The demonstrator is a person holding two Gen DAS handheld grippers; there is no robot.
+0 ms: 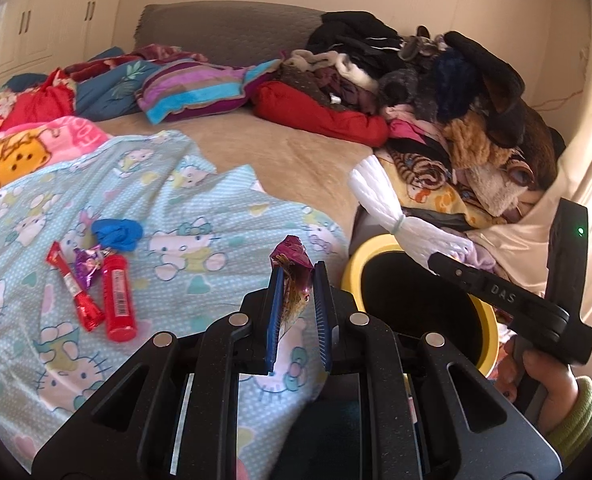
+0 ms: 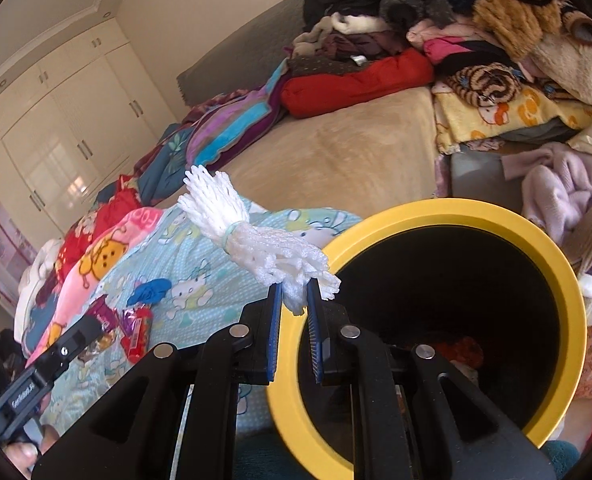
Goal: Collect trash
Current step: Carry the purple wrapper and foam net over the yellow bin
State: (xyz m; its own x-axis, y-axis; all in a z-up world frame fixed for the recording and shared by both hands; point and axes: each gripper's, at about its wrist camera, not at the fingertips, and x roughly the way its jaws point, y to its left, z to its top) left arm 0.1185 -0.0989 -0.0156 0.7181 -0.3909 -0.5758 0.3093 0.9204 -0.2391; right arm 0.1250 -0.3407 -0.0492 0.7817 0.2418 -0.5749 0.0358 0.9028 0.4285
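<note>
Your left hand-held gripper (image 1: 299, 280) is clamped on a purple wrapper (image 1: 292, 276); your right hand-held gripper (image 2: 294, 300) pinches the white foam net (image 2: 256, 236) at the yellow-rimmed bin's (image 2: 495, 216) rim beside the bed (image 2: 335, 152).

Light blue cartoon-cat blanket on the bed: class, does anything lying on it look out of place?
Yes. Litter lies on the light blue cartoon-cat blanket: a crumpled blue wad, a red tube-shaped packet, a red foil wrapper and a purple foil wrapper, clustered together. None is in the yellow-rimmed black bin yet.
</note>
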